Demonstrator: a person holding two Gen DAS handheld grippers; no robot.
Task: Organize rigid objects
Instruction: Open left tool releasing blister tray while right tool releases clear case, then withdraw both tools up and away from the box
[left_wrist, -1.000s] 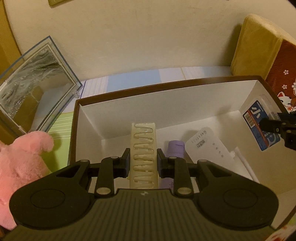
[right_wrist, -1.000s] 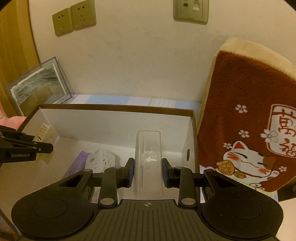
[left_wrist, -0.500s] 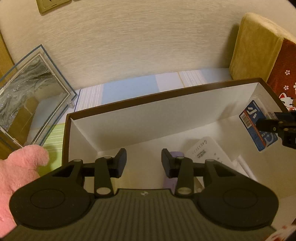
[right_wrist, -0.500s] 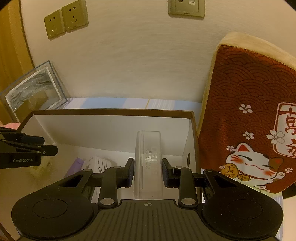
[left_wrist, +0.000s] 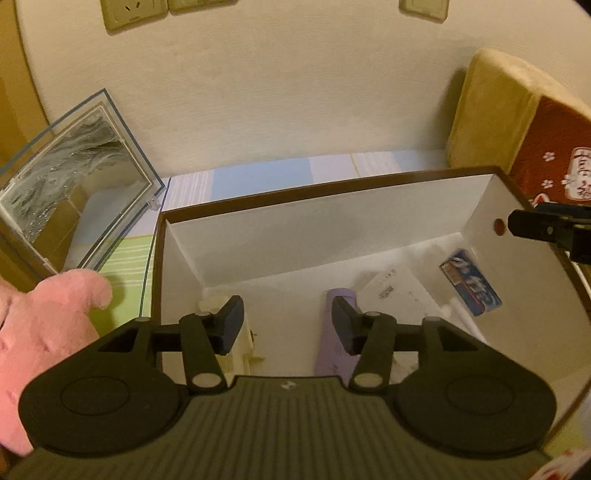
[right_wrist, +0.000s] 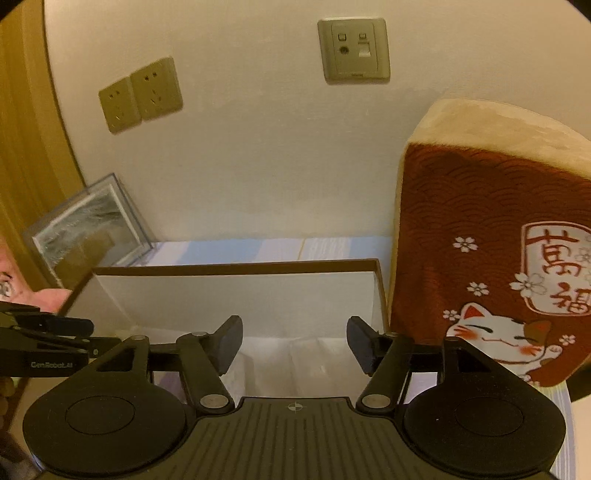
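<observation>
Both grippers hung spread and empty above the brown-rimmed white cardboard box (left_wrist: 332, 229): left gripper (left_wrist: 287, 323) over its bare middle floor, right gripper (right_wrist: 294, 343) near the right wall. Below, a ridged cream holder (left_wrist: 236, 343) hugged the left wall; a purple bar (left_wrist: 334, 343), white carton (left_wrist: 395, 291) and blue-labelled clear case (left_wrist: 471, 282) lay rightward.

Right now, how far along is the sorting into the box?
Done: the cream holder, purple case, white carton and blue-labelled clear case lie inside the white box. In hand: nothing; the left gripper and right gripper are open. Left: no loose rigid items are visible outside.
</observation>
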